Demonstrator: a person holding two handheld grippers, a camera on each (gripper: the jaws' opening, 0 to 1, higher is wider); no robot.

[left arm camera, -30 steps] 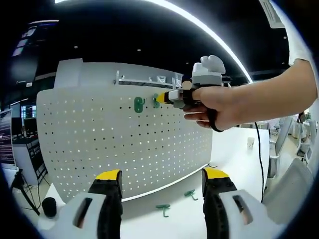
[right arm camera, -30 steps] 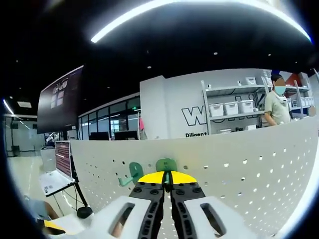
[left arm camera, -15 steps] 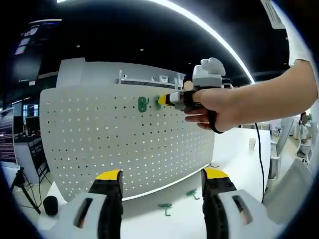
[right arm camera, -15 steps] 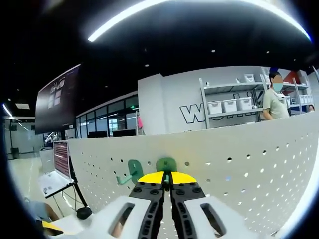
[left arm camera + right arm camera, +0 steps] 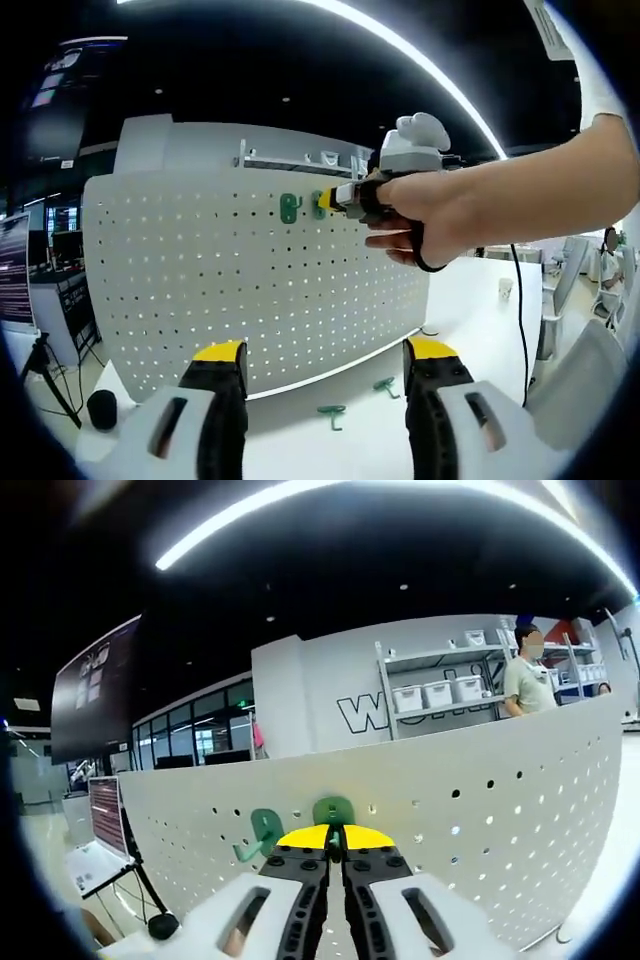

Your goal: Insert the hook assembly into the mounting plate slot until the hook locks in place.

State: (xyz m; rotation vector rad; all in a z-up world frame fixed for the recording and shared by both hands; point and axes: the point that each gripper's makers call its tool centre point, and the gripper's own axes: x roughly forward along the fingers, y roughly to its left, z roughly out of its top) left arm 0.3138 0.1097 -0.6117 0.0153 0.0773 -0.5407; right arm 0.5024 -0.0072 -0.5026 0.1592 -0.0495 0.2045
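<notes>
Nearest in the right gripper view, the right gripper (image 5: 334,840) has its jaws pinched together on the green hook (image 5: 333,810), whose rounded top pokes out just beyond the yellow tips and sits against the upper rows of the white pegboard (image 5: 480,820). Just to the left of those jaws a second green hook (image 5: 261,832) already hangs on the board.

In the left gripper view, the left gripper (image 5: 325,375) has its jaws spread wide with nothing between them, hanging low in front of the board. Beyond its tips, on the white bench (image 5: 470,300), lie two spare hooks (image 5: 331,413), one just beside the other.

Farther up and to the right of the left jaws, a hand (image 5: 430,215) drives the right gripper into the board's top rows.

Risks, as I judge them: the held hook's pegs are hidden behind the jaws, so whether they line up with the holes cannot be told. Pushing off-axis could jam the pegs or skate them across the panel. Letting go before the hook seats would drop it. The board stands free and unsupported by the idle left gripper, so a hard push may tip or slide it. Drifting left could knock the hung hook.
</notes>
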